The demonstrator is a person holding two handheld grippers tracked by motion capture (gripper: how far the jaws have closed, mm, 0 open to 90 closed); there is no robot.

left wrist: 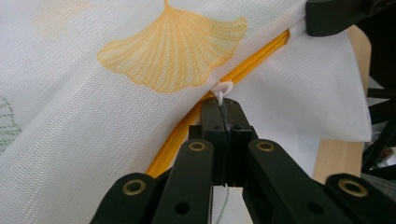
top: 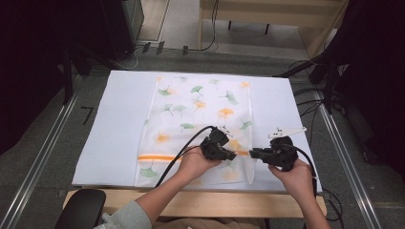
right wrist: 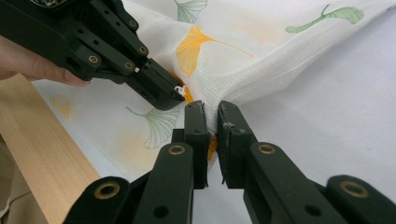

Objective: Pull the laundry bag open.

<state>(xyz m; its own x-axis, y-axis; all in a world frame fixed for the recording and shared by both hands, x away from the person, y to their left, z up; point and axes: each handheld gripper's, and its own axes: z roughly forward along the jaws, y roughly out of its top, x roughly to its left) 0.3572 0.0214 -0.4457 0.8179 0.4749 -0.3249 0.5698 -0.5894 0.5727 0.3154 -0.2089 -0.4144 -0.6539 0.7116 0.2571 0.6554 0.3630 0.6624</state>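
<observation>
Clearly the mesh laundry bag (top: 200,114) is light, limp and sheer, lying flat on the white table cover (top: 119,124). Its small white zipper pull (left wrist: 222,88) sits pinched between the left gripper's (left wrist: 223,109) closed jaws; just beyond, the right gripper (right wrist: 211,119) clamps bunched mesh beside the orange zipper (left wrist: 243,70), a sound anchor hold.
</observation>
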